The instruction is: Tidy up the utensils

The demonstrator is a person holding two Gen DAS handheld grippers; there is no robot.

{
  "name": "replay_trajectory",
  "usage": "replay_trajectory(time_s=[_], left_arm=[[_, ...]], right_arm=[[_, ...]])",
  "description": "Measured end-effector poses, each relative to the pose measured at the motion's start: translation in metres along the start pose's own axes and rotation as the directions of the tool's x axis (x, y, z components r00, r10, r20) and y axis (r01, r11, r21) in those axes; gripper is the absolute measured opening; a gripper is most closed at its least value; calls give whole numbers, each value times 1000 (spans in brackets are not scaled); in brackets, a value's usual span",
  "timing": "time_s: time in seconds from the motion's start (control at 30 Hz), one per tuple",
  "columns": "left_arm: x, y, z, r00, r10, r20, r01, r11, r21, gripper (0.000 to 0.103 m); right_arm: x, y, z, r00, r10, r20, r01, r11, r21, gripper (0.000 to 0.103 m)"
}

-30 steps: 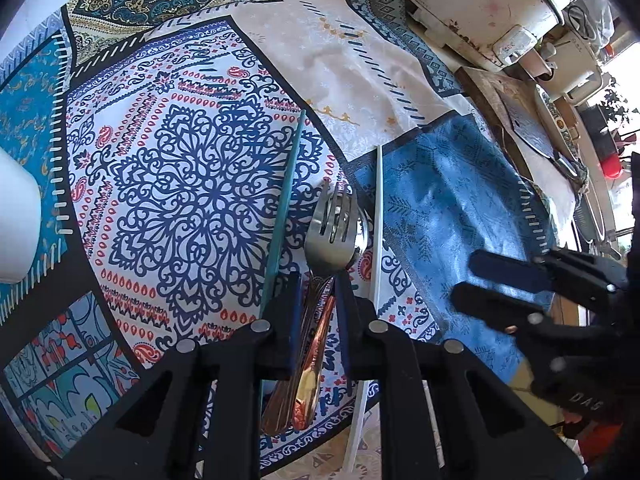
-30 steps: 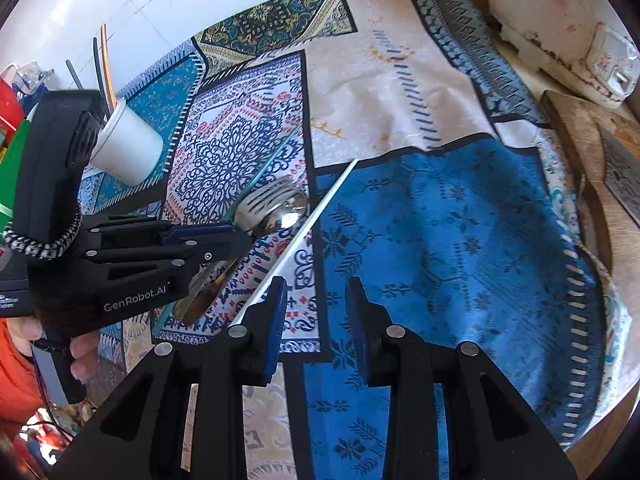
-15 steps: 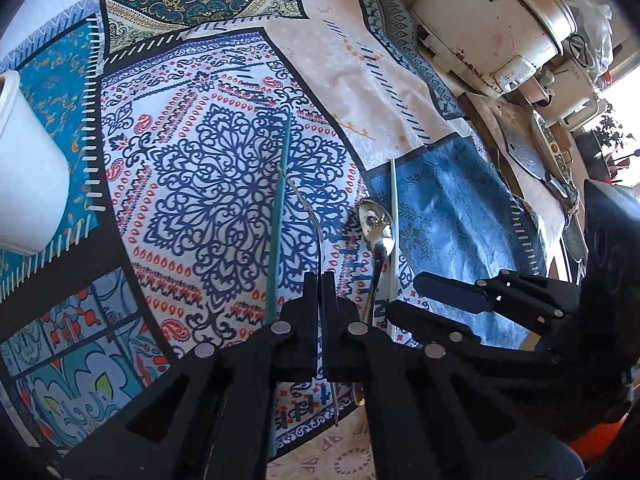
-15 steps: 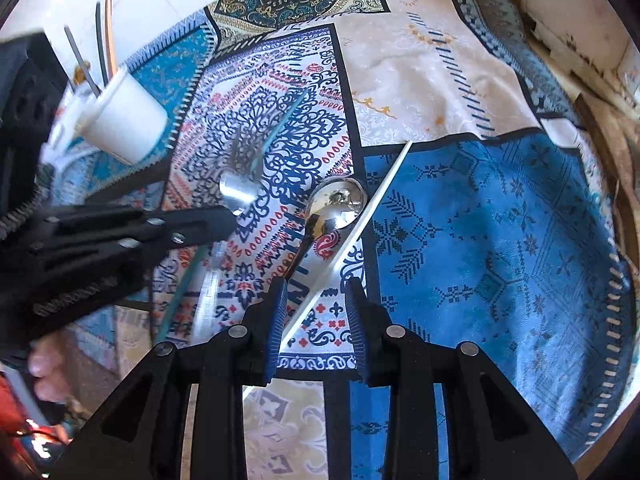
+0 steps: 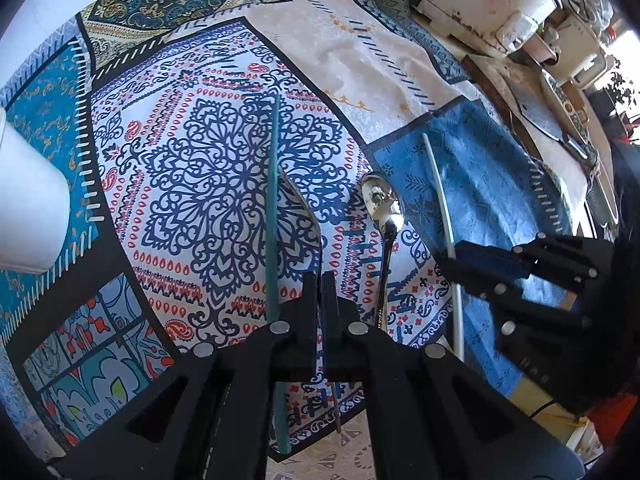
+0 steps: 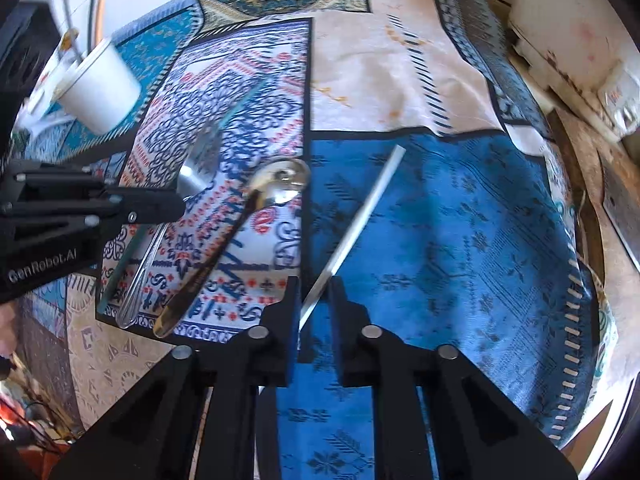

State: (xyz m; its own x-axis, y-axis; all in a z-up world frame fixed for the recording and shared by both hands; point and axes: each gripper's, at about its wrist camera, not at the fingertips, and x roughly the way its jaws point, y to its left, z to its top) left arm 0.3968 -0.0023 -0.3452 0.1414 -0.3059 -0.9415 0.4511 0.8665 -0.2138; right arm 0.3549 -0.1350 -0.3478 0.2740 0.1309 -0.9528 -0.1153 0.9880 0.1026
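My left gripper [image 5: 319, 280] is shut on a silver fork [image 5: 304, 216], which stands on edge between the pads with its handle running back under the fingers. A teal chopstick [image 5: 274, 200] lies just left of it on the patterned cloth. A spoon [image 5: 382, 204] with a golden handle lies just right of it. In the right wrist view my right gripper [image 6: 314, 292] has its jaws closing on a white chopstick [image 6: 360, 216], pinched near its lower end and pointing up over the blue patch. The fork [image 6: 196, 176] and spoon [image 6: 284, 180] show left of it.
A white cup [image 6: 100, 88] holding several sticks stands at the far left of the patchwork cloth [image 6: 460, 240]. A white cooker [image 5: 480, 0] and a wooden board [image 6: 624, 200] crowd the right side. The cloth's front edge runs just below the utensils.
The left gripper closed on the fork and turned it on edge, leaving the spoon lying apart to the right. The right gripper's jaws narrowed around the white chopstick, which swung over the blue patch.
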Motion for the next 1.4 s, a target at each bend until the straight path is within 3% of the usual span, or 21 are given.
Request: replay_trajectory(time_s=[0.3, 0.6, 0.77, 1.07, 1.23, 1.4], left_arm=[[15, -10, 11, 999, 25, -19, -25, 1000, 18, 1], [17, -8, 19, 1000, 21, -3, -21, 1000, -17, 0], [-5, 4, 14, 998, 2, 60, 2, 997, -72, 0], [-49, 13, 2, 986, 19, 169, -4, 996, -86, 0], [-67, 16, -1, 975, 35, 219, -12, 994, -105, 0], [-87, 25, -7, 962, 61, 268, -28, 992, -126, 0]], right_arm=[[3, -26, 5, 988, 155, 23, -157, 973, 167, 5], [2, -19, 11, 995, 96, 10, -97, 990, 106, 5], [5, -15, 16, 998, 59, -27, -57, 996, 70, 5], [8, -3, 20, 1000, -5, 18, 4, 1000, 20, 6], [7, -18, 22, 998, 62, 13, -64, 992, 105, 5], [-13, -24, 21, 993, 81, 81, -92, 986, 141, 5]])
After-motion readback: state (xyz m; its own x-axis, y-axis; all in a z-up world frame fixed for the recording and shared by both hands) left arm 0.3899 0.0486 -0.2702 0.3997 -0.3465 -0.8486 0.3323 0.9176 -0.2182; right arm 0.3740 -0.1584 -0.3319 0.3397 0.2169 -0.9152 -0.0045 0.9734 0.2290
